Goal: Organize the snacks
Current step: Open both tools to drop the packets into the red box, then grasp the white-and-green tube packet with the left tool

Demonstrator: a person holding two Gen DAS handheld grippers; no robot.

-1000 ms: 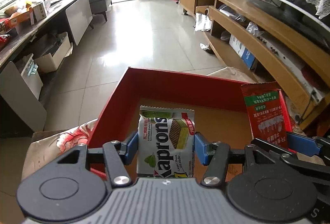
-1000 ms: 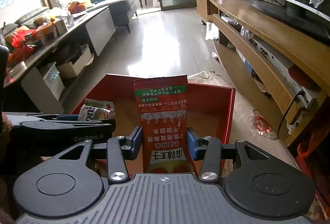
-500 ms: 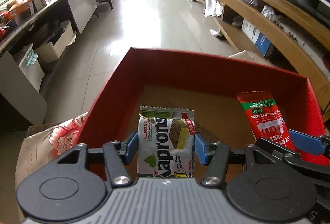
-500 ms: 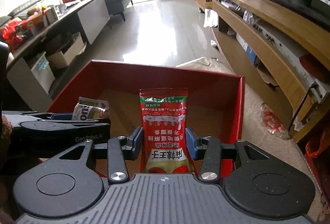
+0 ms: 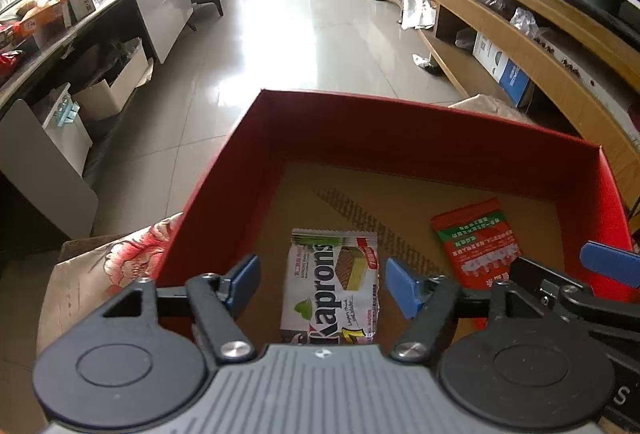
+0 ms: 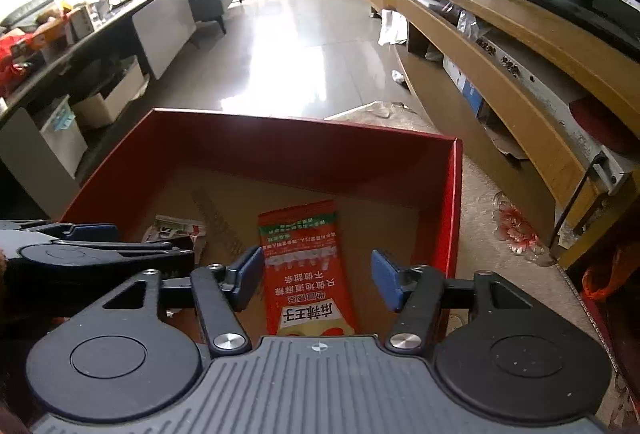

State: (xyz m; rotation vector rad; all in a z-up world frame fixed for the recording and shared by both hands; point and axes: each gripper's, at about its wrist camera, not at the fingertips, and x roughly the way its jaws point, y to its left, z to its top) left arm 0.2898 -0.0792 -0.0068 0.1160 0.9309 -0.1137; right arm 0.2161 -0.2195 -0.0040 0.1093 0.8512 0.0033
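A white Kaprons wafer pack [image 5: 332,286] lies on the cardboard floor of the red box [image 5: 400,138]. My left gripper [image 5: 322,284] hovers over it, jaws opening, blue pads clear of the pack on both sides. A red snack sachet [image 6: 306,266] with Chinese print lies flat in the same red box [image 6: 280,150], under my right gripper [image 6: 316,278], whose jaws are opening too, pads off the sachet. The sachet [image 5: 476,242] also shows right of the wafer pack, and the wafer pack [image 6: 178,230] peeks out behind the left gripper's black body [image 6: 100,254].
The box rests on a floral cloth [image 5: 120,258]. A long wooden TV cabinet [image 6: 500,46] runs along the right. A grey sideboard [image 5: 160,14] with clutter and white bins [image 5: 116,86] line the left. A shiny tiled floor [image 5: 304,42] stretches ahead.
Both grippers have let go: the wafer pack and the red sachet, held upright before, now lie flat on the box floor. Both pairs of jaws stand wider.
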